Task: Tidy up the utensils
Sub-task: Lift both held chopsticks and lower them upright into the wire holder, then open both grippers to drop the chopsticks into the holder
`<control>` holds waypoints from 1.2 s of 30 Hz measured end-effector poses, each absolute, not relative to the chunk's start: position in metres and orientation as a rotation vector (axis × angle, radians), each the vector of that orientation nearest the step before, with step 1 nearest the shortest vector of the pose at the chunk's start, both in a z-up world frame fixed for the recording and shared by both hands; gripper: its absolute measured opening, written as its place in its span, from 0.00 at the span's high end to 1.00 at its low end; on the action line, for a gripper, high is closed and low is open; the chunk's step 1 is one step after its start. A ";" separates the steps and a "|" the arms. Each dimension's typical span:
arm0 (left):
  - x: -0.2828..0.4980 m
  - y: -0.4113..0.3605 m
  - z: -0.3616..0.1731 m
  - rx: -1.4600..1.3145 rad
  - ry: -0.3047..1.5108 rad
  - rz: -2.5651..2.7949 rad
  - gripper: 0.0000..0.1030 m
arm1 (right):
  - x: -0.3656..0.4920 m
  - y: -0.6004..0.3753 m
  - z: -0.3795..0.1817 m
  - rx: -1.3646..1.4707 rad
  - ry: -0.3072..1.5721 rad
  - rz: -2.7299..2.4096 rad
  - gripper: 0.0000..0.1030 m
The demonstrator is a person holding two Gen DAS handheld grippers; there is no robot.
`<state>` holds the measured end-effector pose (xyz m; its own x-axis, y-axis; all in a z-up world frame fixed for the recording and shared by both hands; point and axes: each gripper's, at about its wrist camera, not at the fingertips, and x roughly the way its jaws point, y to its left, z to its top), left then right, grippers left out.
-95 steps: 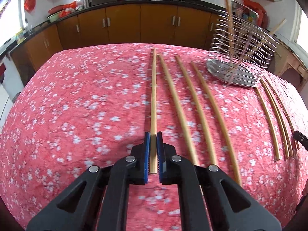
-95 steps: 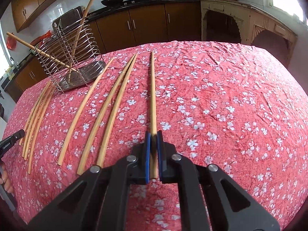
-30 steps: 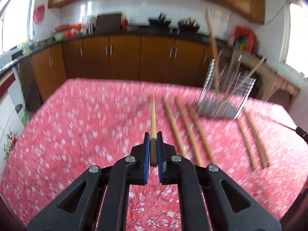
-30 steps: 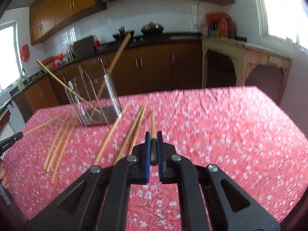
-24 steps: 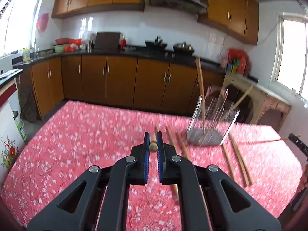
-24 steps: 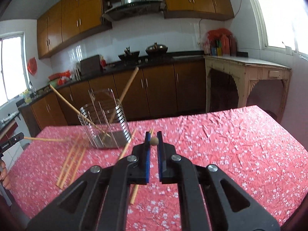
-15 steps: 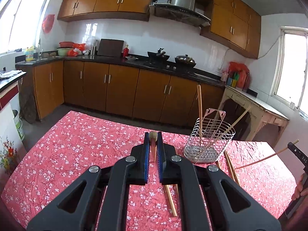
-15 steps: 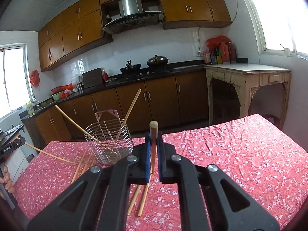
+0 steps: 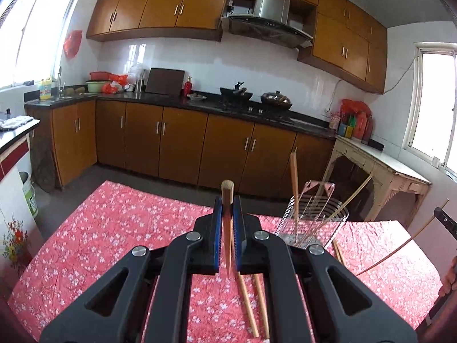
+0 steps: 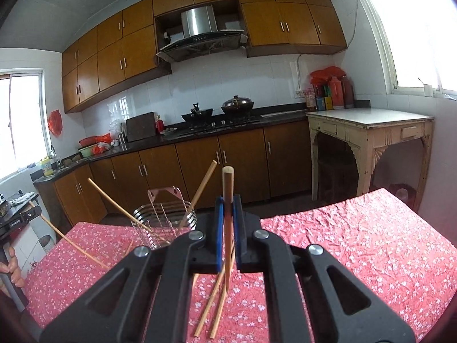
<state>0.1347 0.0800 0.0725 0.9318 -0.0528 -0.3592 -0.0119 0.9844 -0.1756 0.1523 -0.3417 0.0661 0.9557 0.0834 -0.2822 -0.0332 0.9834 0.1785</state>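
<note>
The lower ends of both held chopsticks pass behind the gripper bodies, so how far they hang below the jaws is hard to judge. In the left wrist view the wire chopstick holder point(image 9: 312, 223) is half hidden by the black arm to the right of the jaws, and only fingers point(image 9: 450, 278) of the other hand show at the right edge.

The left gripper point(image 9: 227, 220) is clamped on a wooden chopstick point(image 9: 227, 200), which stands nearly upright between the blue pads, its blunt end above the jaw tips. The right gripper point(image 10: 227, 220) likewise pinches its own chopstick point(image 10: 228, 188), upright, its round end well above the jaws.

Below both lies a table under a red flowered cloth point(image 9: 108, 228). Beyond it runs a kitchen: brown base cabinets point(image 9: 177, 145), a dark countertop, a stove with pans and a range hood point(image 9: 268, 23).

Loose chopsticks point(image 9: 251, 305) lie on the cloth just below and right of the left jaws; in the right wrist view two more point(image 10: 214, 308) lie below its jaws. From there the holder point(image 10: 164, 223) stands left of the jaws, with chopsticks leaning out of it. A cream side table point(image 10: 368, 131) stands far right of the right jaws.
</note>
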 end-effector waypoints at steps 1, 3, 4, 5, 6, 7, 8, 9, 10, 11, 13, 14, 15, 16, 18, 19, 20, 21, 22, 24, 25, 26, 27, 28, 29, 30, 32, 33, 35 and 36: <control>0.135 0.078 0.077 -0.174 0.365 -0.023 0.93 | 0.153 -0.340 0.074 0.177 0.282 0.067 0.93; 0.135 0.071 0.094 -0.169 0.338 -0.033 0.93 | 0.155 -0.340 0.089 0.190 0.255 0.088 0.93; 0.135 0.068 0.102 -0.169 0.325 -0.040 0.93 | 0.156 -0.339 0.099 0.200 0.238 0.102 0.93; 0.134 0.064 0.110 -0.169 0.311 -0.048 0.93 | 0.158 -0.337 0.107 0.207 0.224 0.113 0.93; 0.134 0.058 0.122 -0.170 0.288 -0.061 0.93 | 0.160 -0.335 0.116 0.215 0.206 0.126 0.93; 0.133 0.054 0.130 -0.171 0.269 -0.071 0.93 | 0.163 -0.332 0.127 0.221 0.185 0.143 0.93; 0.133 0.047 0.140 -0.170 0.243 -0.080 0.93 | 0.165 -0.330 0.134 0.225 0.170 0.155 0.93; 0.133 0.042 0.147 -0.170 0.226 -0.086 0.93 | 0.168 -0.326 0.142 0.228 0.153 0.167 0.93; 0.133 0.035 0.155 -0.169 0.203 -0.093 0.93 | 0.172 -0.322 0.148 0.228 0.138 0.176 0.93; 0.135 0.026 0.166 -0.168 0.175 -0.098 0.93 | 0.176 -0.319 0.153 0.228 0.129 0.184 0.93; 0.141 0.014 0.177 -0.175 0.140 -0.101 0.93 | 0.186 -0.312 0.160 0.225 0.118 0.201 0.93; 0.146 0.007 0.182 -0.181 0.124 -0.102 0.93 | 0.190 -0.308 0.161 0.221 0.117 0.205 0.93; 0.151 0.003 0.185 -0.187 0.114 -0.100 0.93 | 0.197 -0.304 0.162 0.215 0.118 0.210 0.93; 0.157 -0.002 0.186 -0.196 0.102 -0.097 0.93 | 0.204 -0.300 0.162 0.210 0.121 0.215 0.93; 0.169 -0.008 0.186 -0.219 0.077 -0.080 0.93 | 0.216 -0.293 0.161 0.196 0.128 0.211 0.93; 0.177 -0.012 0.184 -0.222 0.070 -0.068 0.93 | 0.220 -0.290 0.159 0.192 0.131 0.211 0.93; 0.185 -0.014 0.180 -0.226 0.068 -0.060 0.93 | 0.227 -0.288 0.157 0.190 0.137 0.215 0.93; 0.193 -0.016 0.175 -0.229 0.074 -0.053 0.93 | 0.231 -0.286 0.154 0.190 0.143 0.217 0.93; 0.199 -0.017 0.171 -0.233 0.082 -0.052 0.93 | 0.237 -0.284 0.150 0.191 0.150 0.220 0.93; 0.212 -0.018 0.159 -0.244 0.106 -0.048 0.93 | 0.245 -0.280 0.143 0.197 0.165 0.226 0.93; 0.215 -0.017 0.153 -0.250 0.116 -0.044 0.93 | 0.250 -0.279 0.138 0.199 0.178 0.228 0.93; 0.222 -0.015 0.145 -0.261 0.137 -0.045 0.93 | 0.254 -0.277 0.134 0.199 0.188 0.229 0.93; 0.225 -0.013 0.139 -0.270 0.155 -0.047 0.93 | 0.258 -0.277 0.128 0.200 0.202 0.231 0.93; 0.227 -0.011 0.135 -0.277 0.169 -0.046 0.93 | 0.263 -0.276 0.123 0.203 0.218 0.233 0.93; 0.230 -0.010 0.131 -0.281 0.182 -0.047 0.93 | 0.266 -0.276 0.119 0.205 0.229 0.234 0.93; 0.231 -0.010 0.128 -0.281 0.190 -0.048 0.93 | 0.270 -0.276 0.114 0.211 0.244 0.237 0.93; 0.232 -0.009 0.123 -0.278 0.205 -0.051 0.93 | 0.277 -0.276 0.105 0.226 0.271 0.241 0.93; 0.232 -0.009 0.121 -0.277 0.214 -0.057 0.93 | 0.281 -0.275 0.101 0.236 0.285 0.244 0.93; 0.232 -0.010 0.118 -0.272 0.229 -0.059 0.93 | 0.288 -0.276 0.092 0.254 0.312 0.247 0.93; 0.233 -0.009 0.116 -0.268 0.236 -0.058 0.93 | 0.291 -0.276 0.088 0.263 0.327 0.246 0.93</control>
